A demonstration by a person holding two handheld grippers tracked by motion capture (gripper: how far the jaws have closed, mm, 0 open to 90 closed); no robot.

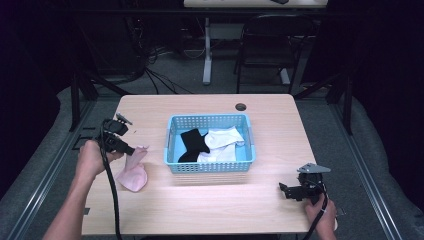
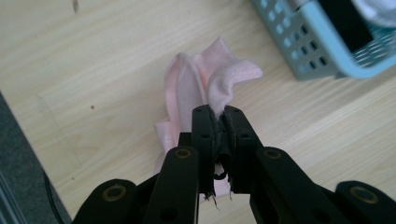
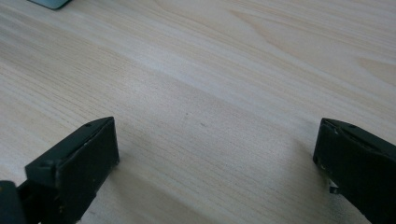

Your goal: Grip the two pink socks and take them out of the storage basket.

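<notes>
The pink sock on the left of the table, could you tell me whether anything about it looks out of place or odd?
The pink sock lies crumpled on the table, outside the blue basket that holds a black sock and white socks. The left gripper is clamped on its cuff. Nothing looks spilled or damaged.

A table (image 1: 270, 120) takes up the middle of the high view, and a basket (image 1: 210, 167) stands at its centre with a few socks (image 1: 212, 142) lying inside it. Left of the basket, just beside it, one sock (image 1: 132, 172) lies on the tabletop, its upper end between the jaws of the left gripper (image 1: 129, 148) at centre left. The right gripper (image 1: 285, 190) sits on the table at lower right, well apart from the basket. A chair (image 1: 270, 45) stands behind the table at the upper middle.
</notes>
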